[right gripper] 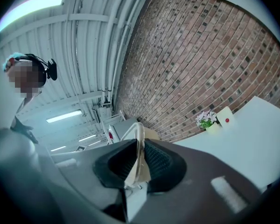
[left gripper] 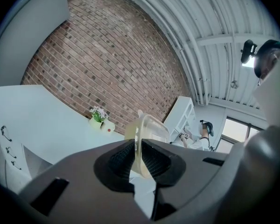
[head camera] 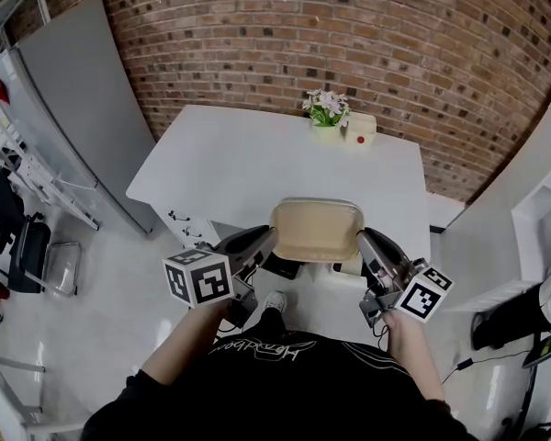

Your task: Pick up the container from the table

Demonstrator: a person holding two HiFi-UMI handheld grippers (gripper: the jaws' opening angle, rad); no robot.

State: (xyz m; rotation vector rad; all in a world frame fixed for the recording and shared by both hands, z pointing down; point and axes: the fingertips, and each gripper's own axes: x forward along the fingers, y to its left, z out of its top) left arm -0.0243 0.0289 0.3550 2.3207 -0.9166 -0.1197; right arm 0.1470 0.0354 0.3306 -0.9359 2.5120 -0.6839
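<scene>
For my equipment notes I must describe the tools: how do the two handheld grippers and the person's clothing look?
The left gripper and the right gripper both have dark grey bodies with long, tapered jaws. Each carries a white cube with black square markers. The pads are black and ribbed. The person wears a black top with pale script print; the forearms are uncovered.

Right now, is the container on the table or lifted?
Lifted: left gripper and right gripper pinch the container by its rim, off the table.

White table with flowerpot, small box
</scene>
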